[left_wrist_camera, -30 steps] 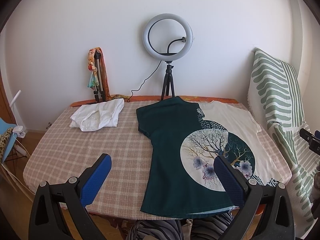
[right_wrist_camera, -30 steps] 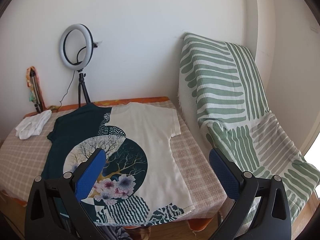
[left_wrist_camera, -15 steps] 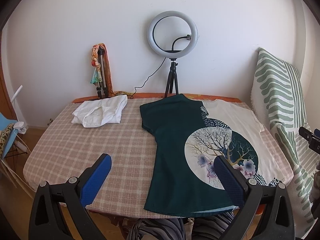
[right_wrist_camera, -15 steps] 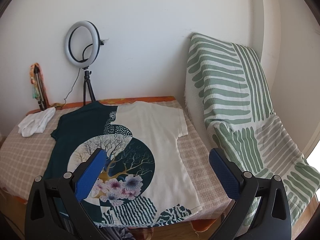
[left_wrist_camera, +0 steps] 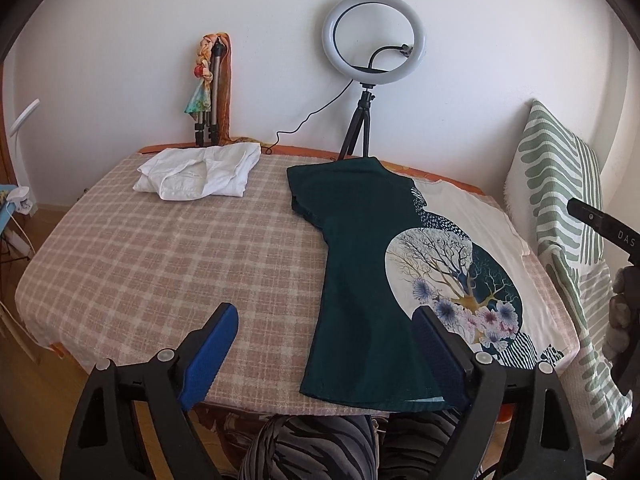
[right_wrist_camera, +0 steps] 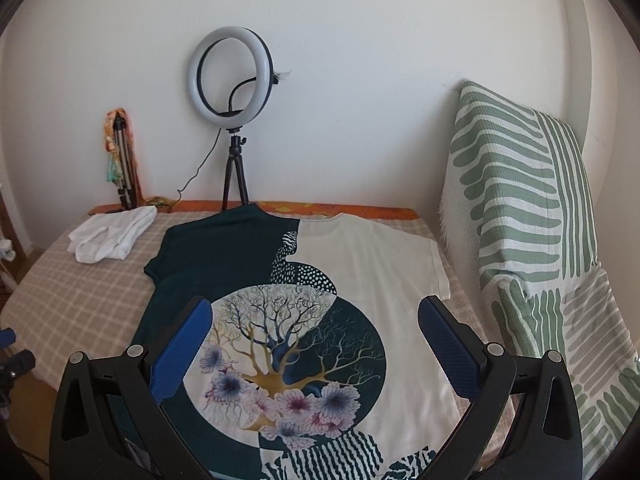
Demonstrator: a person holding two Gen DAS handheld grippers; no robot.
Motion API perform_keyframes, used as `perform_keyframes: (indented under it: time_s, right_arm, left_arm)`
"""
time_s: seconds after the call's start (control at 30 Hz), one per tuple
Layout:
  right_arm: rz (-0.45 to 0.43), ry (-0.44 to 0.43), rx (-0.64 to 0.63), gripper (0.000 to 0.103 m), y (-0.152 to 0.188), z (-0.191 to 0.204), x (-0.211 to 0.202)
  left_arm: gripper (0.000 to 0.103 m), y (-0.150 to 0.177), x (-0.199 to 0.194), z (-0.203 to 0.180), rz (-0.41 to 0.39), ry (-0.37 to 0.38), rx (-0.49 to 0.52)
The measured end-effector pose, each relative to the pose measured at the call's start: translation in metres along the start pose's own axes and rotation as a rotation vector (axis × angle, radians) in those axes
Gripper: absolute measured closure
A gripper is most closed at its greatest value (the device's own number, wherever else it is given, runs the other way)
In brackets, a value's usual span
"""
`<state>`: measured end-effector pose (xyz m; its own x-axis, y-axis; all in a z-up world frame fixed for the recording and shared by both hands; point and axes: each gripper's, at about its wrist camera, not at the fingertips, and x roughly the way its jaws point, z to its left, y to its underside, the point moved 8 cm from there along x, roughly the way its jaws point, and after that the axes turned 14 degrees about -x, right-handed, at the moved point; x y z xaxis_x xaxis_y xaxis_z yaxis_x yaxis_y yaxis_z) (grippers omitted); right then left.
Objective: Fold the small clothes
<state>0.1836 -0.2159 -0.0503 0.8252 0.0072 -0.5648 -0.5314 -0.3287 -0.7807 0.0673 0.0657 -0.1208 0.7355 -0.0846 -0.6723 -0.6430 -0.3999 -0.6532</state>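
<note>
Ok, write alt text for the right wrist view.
A T-shirt, half dark green and half cream with a tree-and-flower print, lies spread flat on a checked table, seen between the open blue-padded right tongs. Behind it are a folded white garment and a ring light.

Soft, even daylight is filling both wrist views, leaving the white wall bright and free of harsh glare. The ring light is appearing pale and unlit rather than glowing. Shadows are staying faint: the T-shirt is casting only a thin dark edge on the checked table. Fisheye distortion is bending the table's edges into curves and bowing the striped green cover at the right. A black vignette is closing off every corner. Focus is holding sharp across the centre, while detail is softening slightly toward the rim. No motion blur is showing.
</note>
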Motion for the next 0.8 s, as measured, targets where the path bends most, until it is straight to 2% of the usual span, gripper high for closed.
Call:
perform_keyframes:
  time_s: [0.1,0.17,0.37,0.4,0.6,0.7,0.8]
  right_arm:
    - [-0.027,-0.086,-0.031,0.001,-0.017,0.026,0.018]
    - [-0.037,-0.145,-0.064,0.001,-0.03,0.048,0.033]
    - [0.004,-0.289,-0.144,0.009,-0.062,0.108,0.086]
    - [0.017,-0.314,-0.144,0.013,-0.066,0.116,0.095]
    - [0.108,-0.43,-0.14,0.014,-0.082,0.16,0.151]
    - [0.161,-0.472,-0.143,0.027,-0.089,0.18,0.179]
    - [0.224,-0.516,-0.116,0.029,-0.094,0.199,0.212]
  left_arm:
    - [0.023,0.019,0.019,0.011,0.075,0.022,-0.009]
    - [0.035,0.032,0.033,0.018,0.119,0.038,-0.026]
    - [0.043,0.053,0.061,0.026,0.202,0.102,-0.113]
    - [0.044,0.054,0.065,0.027,0.208,0.11,-0.12]
    - [0.054,0.063,0.089,0.036,0.239,0.108,-0.126]
    - [0.058,0.069,0.098,0.04,0.262,0.13,-0.145]
    - [0.059,0.073,0.105,0.042,0.271,0.136,-0.148]
